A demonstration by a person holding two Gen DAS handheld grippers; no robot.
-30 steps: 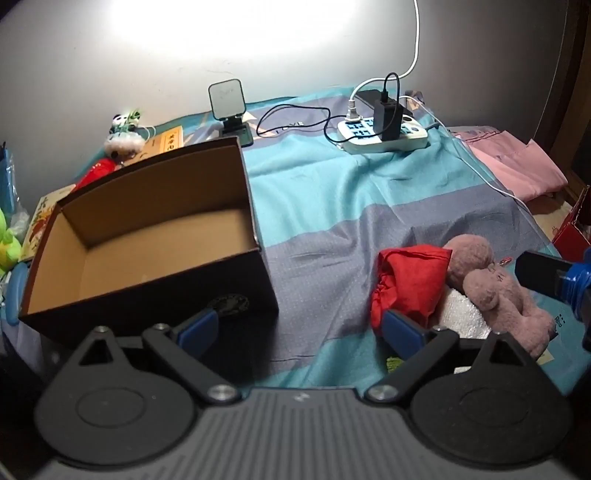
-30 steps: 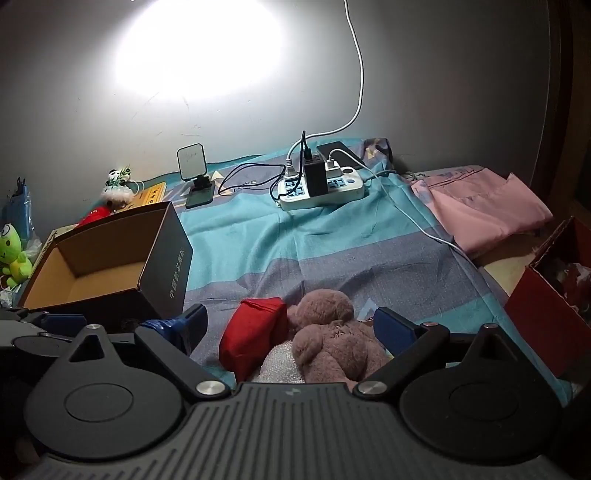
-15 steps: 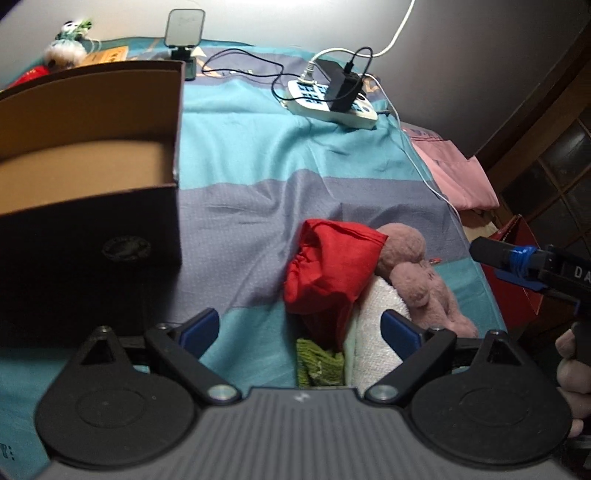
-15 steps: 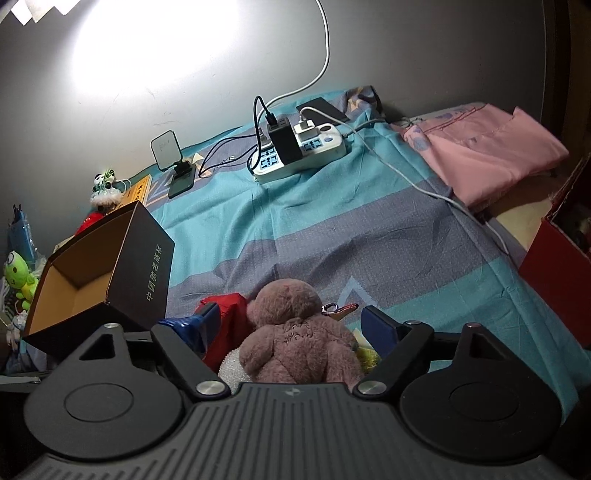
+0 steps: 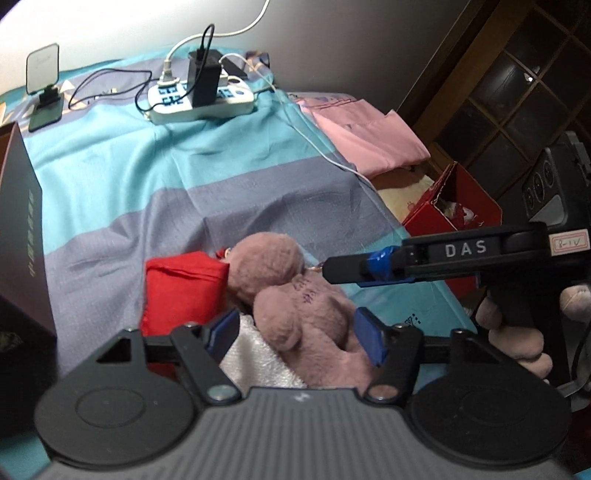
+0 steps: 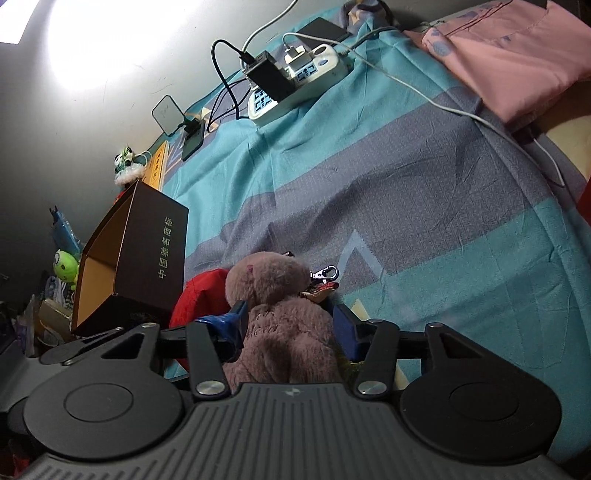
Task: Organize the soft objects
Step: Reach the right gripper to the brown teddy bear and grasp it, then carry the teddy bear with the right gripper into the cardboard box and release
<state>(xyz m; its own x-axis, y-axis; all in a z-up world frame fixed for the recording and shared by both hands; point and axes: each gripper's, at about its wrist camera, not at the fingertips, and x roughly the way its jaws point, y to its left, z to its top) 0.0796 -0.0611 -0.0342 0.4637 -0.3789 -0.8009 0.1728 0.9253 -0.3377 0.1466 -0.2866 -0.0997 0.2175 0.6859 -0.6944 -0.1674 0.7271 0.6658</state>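
we've got both sets of jaws closing round the plush bear (image 6: 280, 325) | right gripper (image 6: 291, 325) pinching its squishy, light body | left gripper (image 5: 295, 332) not squeezing yet | red pouch (image 5: 181, 291) at its 9 o'clock

A bed takes most of the view. It is covered by a sheet (image 6: 424, 206) with wide stripes in turquoise and grey-violet, a little wrinkled. Behind the bed stands a plain grey wall (image 6: 44, 155), and a strong round patch of light (image 6: 122, 40) falls on its upper part. A white cable (image 5: 255, 22) hangs down along this wall. At the right side, in the left wrist view, there is dark wooden furniture with small glass panes (image 5: 517, 96) in a grid; the glass looks dark. A folded pink cloth (image 5: 365, 136) lies at the far right corner of the bed. The room is dim away from the light patch.
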